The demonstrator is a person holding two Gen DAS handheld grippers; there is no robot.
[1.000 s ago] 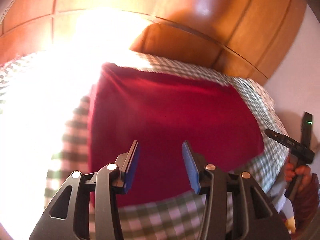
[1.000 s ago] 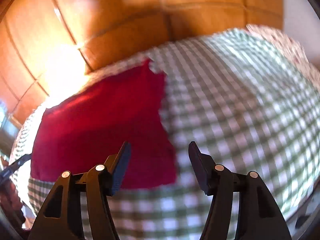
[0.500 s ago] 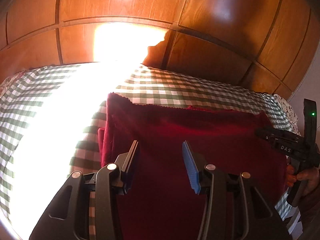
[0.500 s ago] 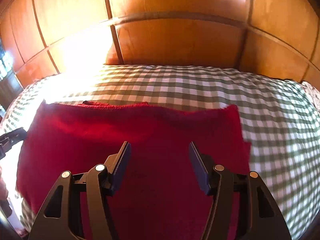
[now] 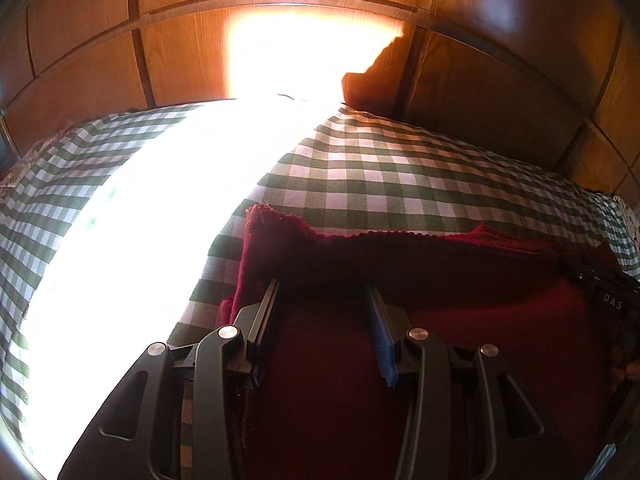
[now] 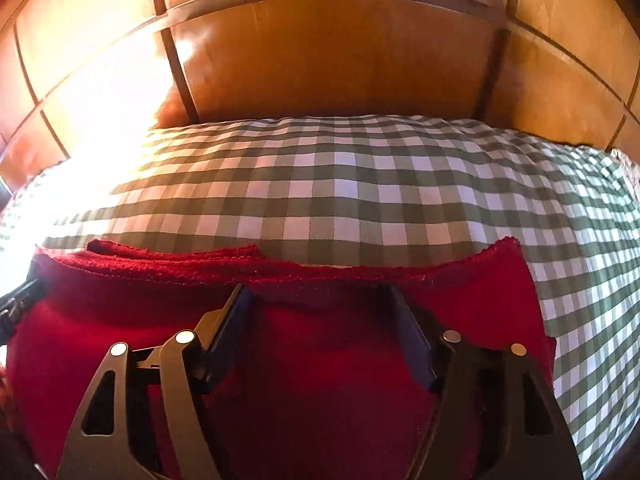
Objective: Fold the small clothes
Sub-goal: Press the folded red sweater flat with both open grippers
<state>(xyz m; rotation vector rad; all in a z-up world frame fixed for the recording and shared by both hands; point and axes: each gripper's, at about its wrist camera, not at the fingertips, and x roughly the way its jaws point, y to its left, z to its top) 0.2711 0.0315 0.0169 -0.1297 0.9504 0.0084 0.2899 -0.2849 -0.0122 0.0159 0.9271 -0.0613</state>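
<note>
A dark red knit cloth [image 5: 460,280] lies folded on a green-and-white checked bedcover [image 5: 380,168]. Its layered far edge shows in both views, also in the right wrist view [image 6: 320,344]. My left gripper [image 5: 324,292] is open, low over the cloth's left part, fingers apart with nothing between them. My right gripper [image 6: 318,292] is open, low over the cloth's right part, just short of its far edge. The right gripper's black body [image 5: 608,292] shows at the right edge of the left wrist view.
A wooden panelled headboard [image 6: 340,56] stands behind the bed. A strong sunlit patch [image 5: 140,220] washes out the bedcover's left part. Checked bedcover [image 6: 360,184] stretches beyond the cloth and to its right.
Both grippers have dropped lower and moved forward over the red cloth. The cloth now fills the lower part of both views. Both stay open.
</note>
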